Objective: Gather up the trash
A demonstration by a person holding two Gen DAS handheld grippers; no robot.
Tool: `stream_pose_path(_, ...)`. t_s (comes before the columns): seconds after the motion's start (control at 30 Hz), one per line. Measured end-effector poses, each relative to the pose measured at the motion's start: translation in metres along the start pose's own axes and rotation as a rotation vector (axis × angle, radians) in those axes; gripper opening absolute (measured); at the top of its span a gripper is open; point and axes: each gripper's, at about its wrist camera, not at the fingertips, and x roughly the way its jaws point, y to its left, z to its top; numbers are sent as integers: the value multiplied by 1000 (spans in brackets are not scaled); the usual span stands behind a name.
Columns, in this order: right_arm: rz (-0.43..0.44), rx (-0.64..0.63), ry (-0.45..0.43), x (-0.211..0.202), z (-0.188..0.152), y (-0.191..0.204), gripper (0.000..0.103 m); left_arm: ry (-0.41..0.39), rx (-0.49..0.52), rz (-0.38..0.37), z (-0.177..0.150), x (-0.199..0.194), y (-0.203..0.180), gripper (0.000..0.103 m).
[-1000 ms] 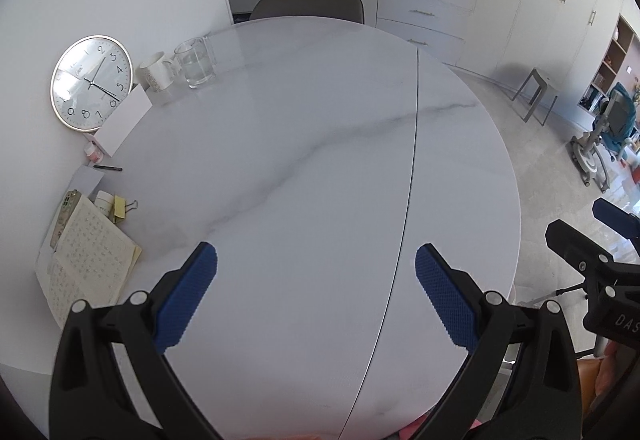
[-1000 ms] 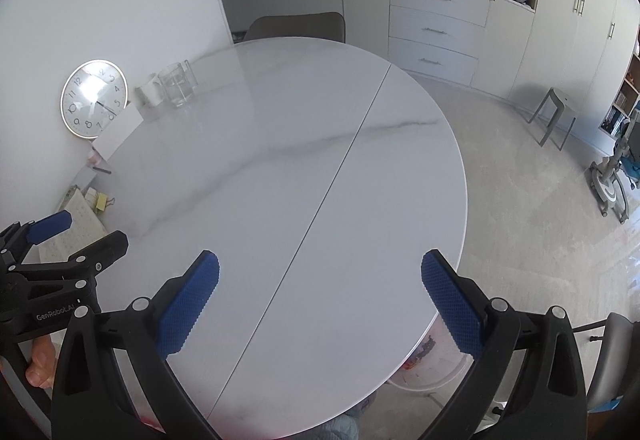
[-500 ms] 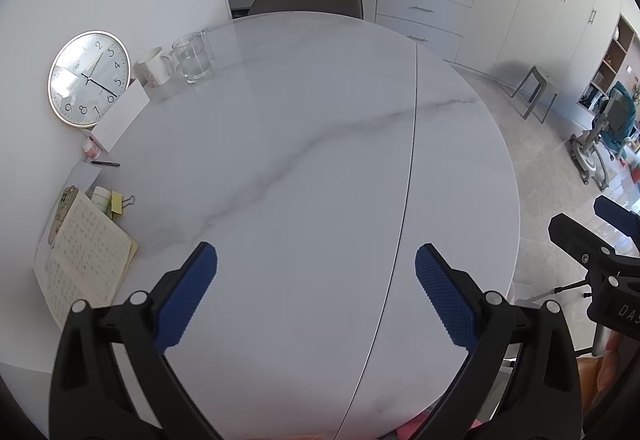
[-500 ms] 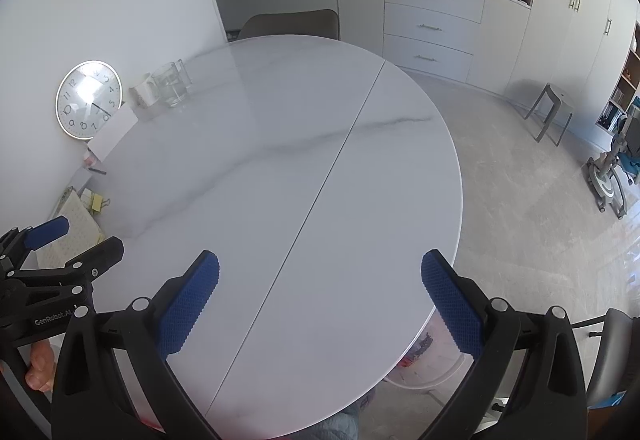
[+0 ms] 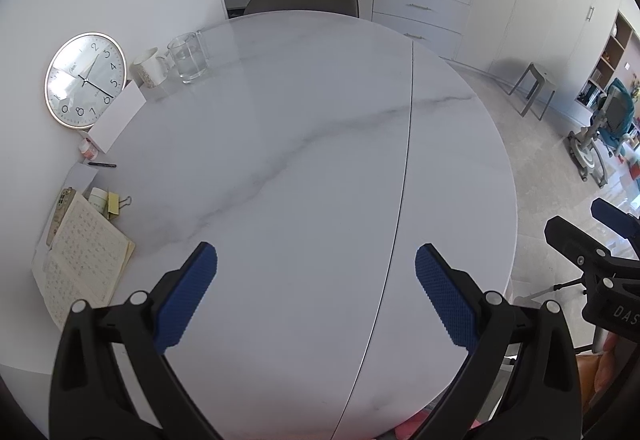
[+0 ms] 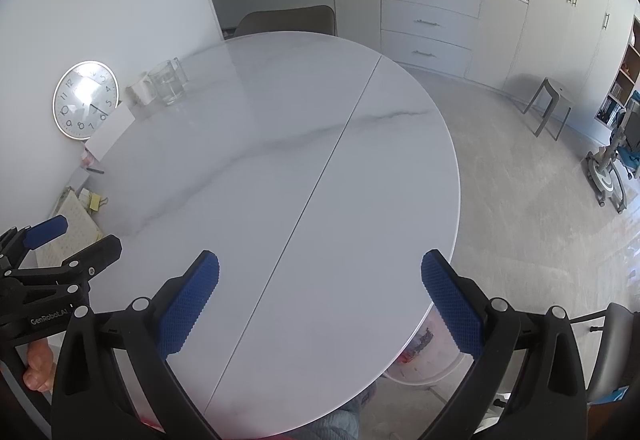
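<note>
Left claw (image 5: pixel 316 272) spread wide, nothing between the blue pads (image 5: pixel 186 300), hovering over the near edge of the round marble surface (image 5: pixel 320 160). Right claw (image 6: pixel 320 280) same: wide, empty, over the near-right part of the surface, seam (image 6: pixel 320 176) running diagonally between its pads.

Each claw shows in the other's view: right claw at 3 o'clock in the left wrist view, left claw at 9 o'clock in the right wrist view, a fingertip (image 6: pixel 38 368) of the person visible under it.

No loose trash visible on the surface. Only trash-related item: a translucent bin (image 6: pixel 424 356) on the floor under the surface edge at 5 o'clock in the right wrist view, coloured scraps inside, contents too blurred to identify.

Clutter sits along the wall at 9–10 o'clock in the left view:
- wall clock (image 5: pixel 85 79) leaning against the wall
- white mug (image 5: pixel 150 67) just beside a glass pitcher (image 5: pixel 188 57)
- white card (image 5: pixel 118 116) propped against the clock
- pen (image 5: pixel 102 164)
- open notebook (image 5: pixel 82 260), yellow sticky notes (image 5: pixel 113 203) with a binder clip near it

Chair back (image 5: pixel 302 0) at 12 o'clock behind the surface.
</note>
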Motion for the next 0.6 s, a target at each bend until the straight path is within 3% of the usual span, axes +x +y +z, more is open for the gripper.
stream_pose_path(0.6, 2, 0, 11, 2, -3, 4, 101, 23, -19, -17, 0, 6, 1, 95)
